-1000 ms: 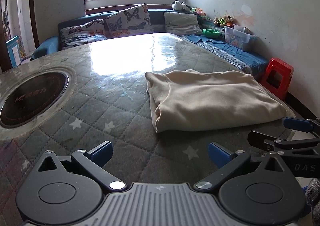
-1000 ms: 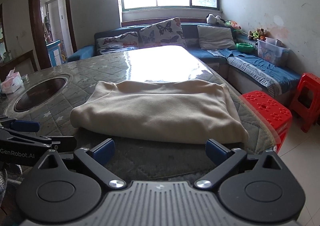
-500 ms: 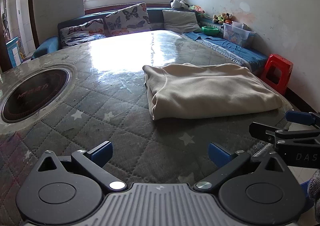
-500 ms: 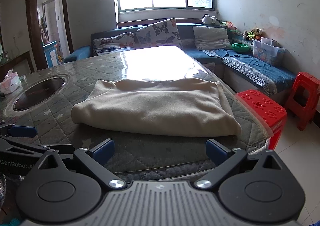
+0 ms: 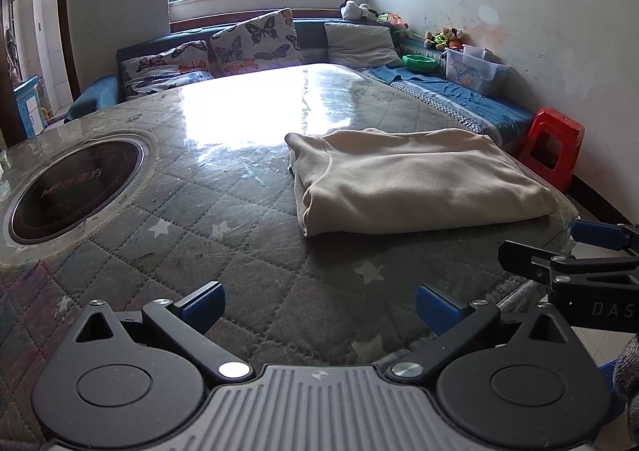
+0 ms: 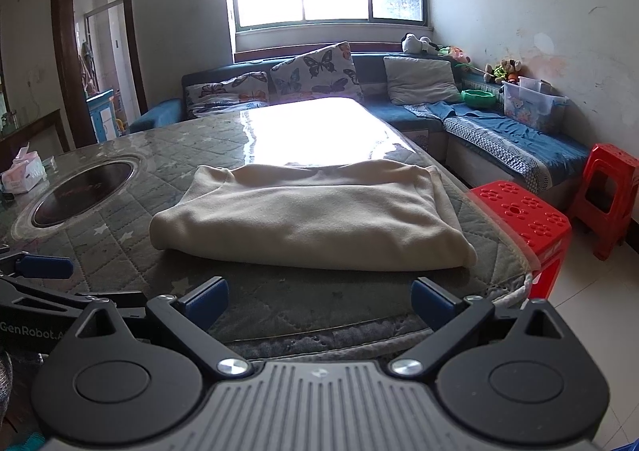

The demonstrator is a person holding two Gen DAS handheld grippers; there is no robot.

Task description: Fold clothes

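Folded cream garment (image 6: 307, 219) lies on the table (image 5: 247, 243).
Left claw (image 5: 319, 301) and right claw (image 6: 319, 297) hover at 6 o'clock, both apart, seemingly empty.

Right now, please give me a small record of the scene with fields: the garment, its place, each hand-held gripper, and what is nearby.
garment: cream garment, folded into a flat rectangle
place: on the quilted table, near its edge
left hand-held gripper: open, empty, apart from the garment
right hand-held gripper: open, empty, apart from the garment
nearby: round cooktop set in the table; red stool beside the table
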